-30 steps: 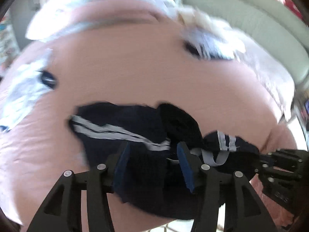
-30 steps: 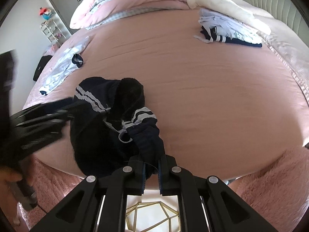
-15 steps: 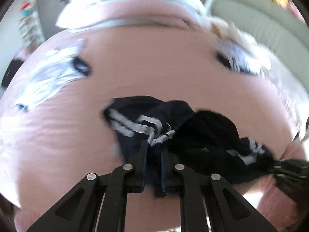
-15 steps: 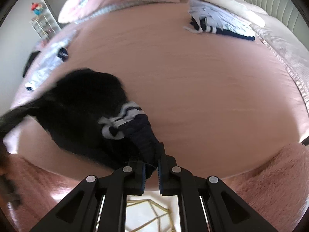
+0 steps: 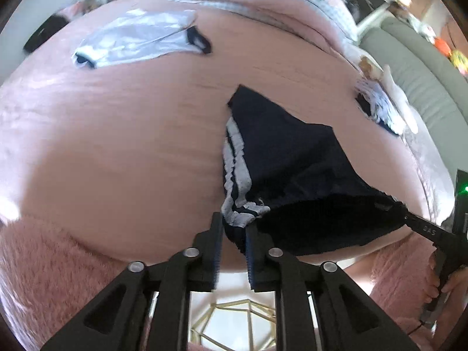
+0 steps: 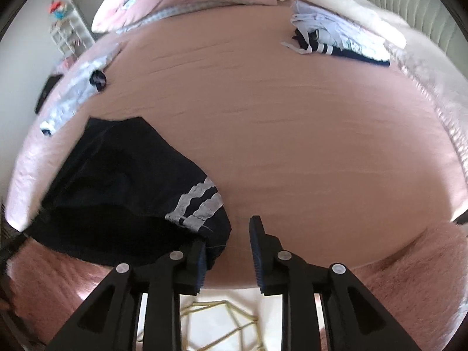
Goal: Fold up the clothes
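Now the dark navy shorts point(image 5: 295, 169) are being spread flat near the front edge of the pink bed point(image 5: 122, 134), where a second ago they were being carried as a crumpled bundle. One striped corner is being pinched between the closed fingers of the left gripper point(image 5: 234, 231), whereas the right gripper point(image 6: 226, 242) is being shown with its jaws parted, the other striped corner point(image 6: 196, 204) having just been let go; the fabric is lying against its left finger but is no longer being clamped. Judging by this, the laying-out step is being finished and the first fold is being prepared, so a fresh hold on the freed corner is probably being called for. Other clothes are being left untouched: a pale garment point(image 5: 137, 38) far to the left, and a small pile point(image 6: 336, 38) near the headboard.
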### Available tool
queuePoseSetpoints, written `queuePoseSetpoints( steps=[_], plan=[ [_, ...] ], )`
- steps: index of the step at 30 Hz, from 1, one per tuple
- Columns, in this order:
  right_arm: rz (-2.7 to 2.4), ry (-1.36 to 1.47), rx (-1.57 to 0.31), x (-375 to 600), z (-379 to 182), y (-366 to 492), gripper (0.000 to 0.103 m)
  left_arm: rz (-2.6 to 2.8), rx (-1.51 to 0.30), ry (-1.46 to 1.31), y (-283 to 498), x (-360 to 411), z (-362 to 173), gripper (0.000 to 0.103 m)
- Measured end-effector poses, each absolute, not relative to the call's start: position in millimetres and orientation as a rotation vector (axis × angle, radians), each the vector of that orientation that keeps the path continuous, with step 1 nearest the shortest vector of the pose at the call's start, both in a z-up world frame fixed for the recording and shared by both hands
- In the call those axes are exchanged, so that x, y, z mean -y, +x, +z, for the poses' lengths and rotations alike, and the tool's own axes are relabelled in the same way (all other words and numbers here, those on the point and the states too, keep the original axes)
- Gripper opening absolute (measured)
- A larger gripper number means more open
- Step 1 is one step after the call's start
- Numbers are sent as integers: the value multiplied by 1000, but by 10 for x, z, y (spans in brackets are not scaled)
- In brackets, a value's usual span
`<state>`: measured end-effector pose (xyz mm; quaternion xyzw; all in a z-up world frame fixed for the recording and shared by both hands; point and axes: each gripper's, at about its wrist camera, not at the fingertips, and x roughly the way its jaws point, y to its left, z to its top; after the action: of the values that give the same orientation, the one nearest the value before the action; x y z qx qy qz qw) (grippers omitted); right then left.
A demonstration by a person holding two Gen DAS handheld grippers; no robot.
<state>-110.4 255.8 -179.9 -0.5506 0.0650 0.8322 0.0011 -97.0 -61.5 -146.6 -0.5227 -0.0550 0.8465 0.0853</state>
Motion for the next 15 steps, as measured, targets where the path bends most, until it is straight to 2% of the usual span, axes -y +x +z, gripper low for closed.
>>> queuePoseSetpoints(
  steps=[2,4,5,6,7,8,15],
  plan=[
    [2632,-1785,-170,-2461,-1898,-1108,22,2501,72,-1569,-1071,513,-1525,49],
    [2644,-1875,-207,-2378,-2013,-1123,8,2476,-31,-1570,-1183,400,-1590,52],
    [2642,-1917,-223,-2345,-2054,-1136,6,2470,-87,-1556,-1235,336,-1605,51],
    [2659,-1894,-195,-2329,-1999,-1160,6,2472,-142,-1532,-1290,279,-1575,45],
    [2677,-1869,-169,-2317,-1937,-1186,6,2479,-197,-1500,-1347,227,-1518,14],
    [2703,-1828,-157,-2333,-1818,-1238,6,2485,-251,-1467,-1403,174,-1460,4],
    [2913,-1342,-88,-2585,-374,-1684,5,2605,-173,-1109,-1616,269,-330,4]
  ],
)
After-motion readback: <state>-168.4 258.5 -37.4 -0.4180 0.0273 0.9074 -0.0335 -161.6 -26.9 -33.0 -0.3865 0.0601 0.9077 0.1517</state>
